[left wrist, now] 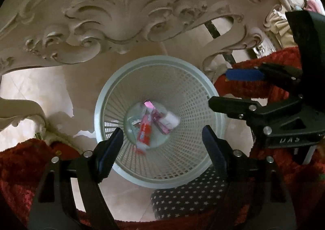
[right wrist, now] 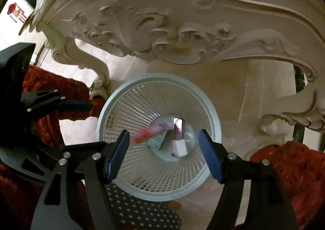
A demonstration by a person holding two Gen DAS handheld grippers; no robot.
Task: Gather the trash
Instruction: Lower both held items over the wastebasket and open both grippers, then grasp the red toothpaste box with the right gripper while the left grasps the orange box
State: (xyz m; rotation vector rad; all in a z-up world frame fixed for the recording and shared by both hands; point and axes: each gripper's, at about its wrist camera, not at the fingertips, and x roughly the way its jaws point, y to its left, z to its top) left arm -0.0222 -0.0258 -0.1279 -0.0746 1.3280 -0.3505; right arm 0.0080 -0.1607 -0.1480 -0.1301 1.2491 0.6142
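Both grippers point steeply down over the basket point(left wrist: 203, 96). The left gripper point(left wrist: 162, 140) has its jaws apart with nothing between them; its arms are cut off by the lower frame edge. The right gripper point(right wrist: 164, 149) likewise has its jaws apart and holds nothing. In the left view the right gripper point(left wrist: 219, 88) enters from the right, partly cut off; raised lettering on its body is mirrored and not legible. In the right view the left gripper point(right wrist: 89, 106) enters from the left, its far body lost in shadow.

Just below the basket rim lies a dark star-print cloth point(left wrist: 182, 197), its outline cut off by the jaws and frame. A red rug point(right wrist: 294, 169) lies on both sides, partly hidden behind the grippers.

The trash point(left wrist: 151, 124) lies at the bottom of the basket, on the pale floor point(left wrist: 40, 88): a red tube point(left wrist: 144, 132), a pink box point(right wrist: 178, 130) and a white roll point(left wrist: 172, 121). The tube is motion-blurred in the right view. Print on the tube and box cannot be read.

Beyond the basket stands a carved white table point(right wrist: 162, 27); only its apron and legs show.
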